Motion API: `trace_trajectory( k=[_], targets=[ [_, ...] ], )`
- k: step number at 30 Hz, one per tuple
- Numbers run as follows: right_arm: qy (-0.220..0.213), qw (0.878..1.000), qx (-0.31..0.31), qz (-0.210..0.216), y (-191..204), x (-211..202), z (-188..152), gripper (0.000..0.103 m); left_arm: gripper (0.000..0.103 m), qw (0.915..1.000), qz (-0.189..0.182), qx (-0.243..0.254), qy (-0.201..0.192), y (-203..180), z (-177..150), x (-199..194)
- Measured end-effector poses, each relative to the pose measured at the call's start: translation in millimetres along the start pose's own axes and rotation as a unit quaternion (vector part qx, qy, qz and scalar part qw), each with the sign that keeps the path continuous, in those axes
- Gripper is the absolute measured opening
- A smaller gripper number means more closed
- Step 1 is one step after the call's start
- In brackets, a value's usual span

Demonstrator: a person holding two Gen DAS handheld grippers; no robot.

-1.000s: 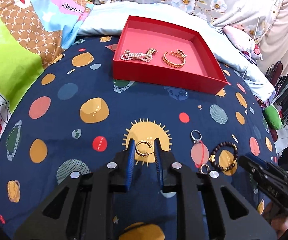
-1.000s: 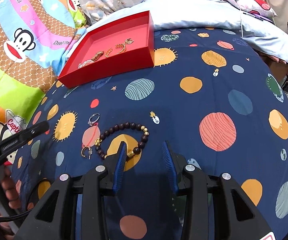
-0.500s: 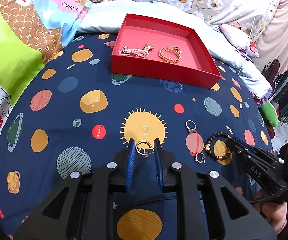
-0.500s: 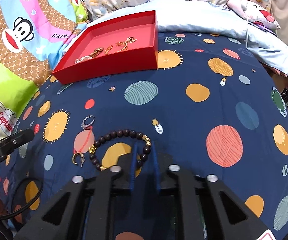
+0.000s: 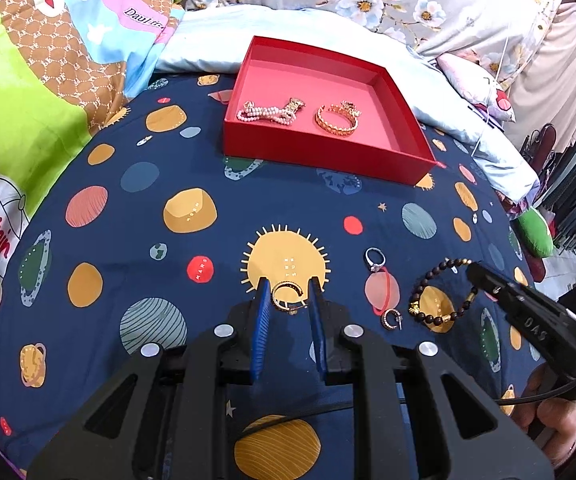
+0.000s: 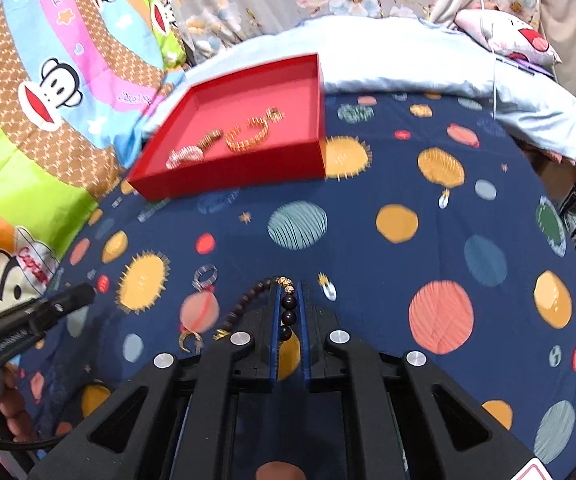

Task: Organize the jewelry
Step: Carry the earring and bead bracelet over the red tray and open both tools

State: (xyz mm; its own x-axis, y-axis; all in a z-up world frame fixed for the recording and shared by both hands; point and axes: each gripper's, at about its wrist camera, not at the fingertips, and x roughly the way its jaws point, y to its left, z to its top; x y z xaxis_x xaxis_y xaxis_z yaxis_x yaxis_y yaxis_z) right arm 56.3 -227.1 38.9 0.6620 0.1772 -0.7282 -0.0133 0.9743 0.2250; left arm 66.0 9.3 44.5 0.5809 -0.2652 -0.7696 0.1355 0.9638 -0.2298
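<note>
From the left wrist, the left claw (image 5: 288, 298) is sitting partly open around a gold hoop earring (image 5: 286, 297) on the bedspread (image 5: 128, 208) — from the right wrist, the right claw (image 6: 289, 312) is pinching the dark bead bracelet (image 6: 288, 314), while the red box (image 6: 224, 178) is holding a pearl bracelet (image 6: 186, 155) and gold bangle (image 6: 248, 140).

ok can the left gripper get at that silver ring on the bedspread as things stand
Probably not right away: the left gripper already has a gold hoop between its fingers. Otherwise the way looks free; the silver ring lies uncovered just to its right.
</note>
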Motion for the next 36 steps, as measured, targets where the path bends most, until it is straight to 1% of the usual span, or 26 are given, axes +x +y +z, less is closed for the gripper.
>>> trace_trajectory(
  k=[5, 9, 15, 22, 27, 30, 33, 36],
  targets=[
    [-0.024, 1.0, -0.004, 0.009, 5, -19, 16, 0.007, 0.018, 0.9999, -0.005, 0.0, -0.01, -2, 6, -8],
    [-0.049, 0.999, -0.011, 0.006, 7, -37, 29, 0.007, 0.018, 0.9997, -0.005, -0.001, -0.024, 0, 14, -18],
    [-0.08, 0.997, -0.006, 0.0, -3, -66, 49, 0.007, 0.018, 0.9987, -0.002, -0.016, -0.047, 12, 30, -37],
    [-0.111, 0.994, -0.002, -0.014, -15, -94, 62, 0.007, 0.018, 0.9971, 0.005, -0.027, -0.071, 26, 47, -57],
    [-0.117, 0.993, 0.001, -0.007, -18, -102, 68, 0.007, 0.018, 0.9964, 0.008, -0.025, -0.081, 30, 58, -65],
    [-0.122, 0.992, -0.011, -0.007, -12, -102, 74, 0.007, 0.018, 0.996, 0.008, -0.021, -0.086, 30, 65, -69],
    [-0.128, 0.991, -0.025, -0.003, -4, -100, 85, 0.007, 0.018, 0.9957, 0.007, -0.015, -0.091, 27, 73, -70],
    [-0.134, 0.99, -0.035, 0.009, 4, -95, 101, 0.007, 0.018, 0.9958, 0.004, -0.006, -0.092, 22, 89, -66]
  ],
)
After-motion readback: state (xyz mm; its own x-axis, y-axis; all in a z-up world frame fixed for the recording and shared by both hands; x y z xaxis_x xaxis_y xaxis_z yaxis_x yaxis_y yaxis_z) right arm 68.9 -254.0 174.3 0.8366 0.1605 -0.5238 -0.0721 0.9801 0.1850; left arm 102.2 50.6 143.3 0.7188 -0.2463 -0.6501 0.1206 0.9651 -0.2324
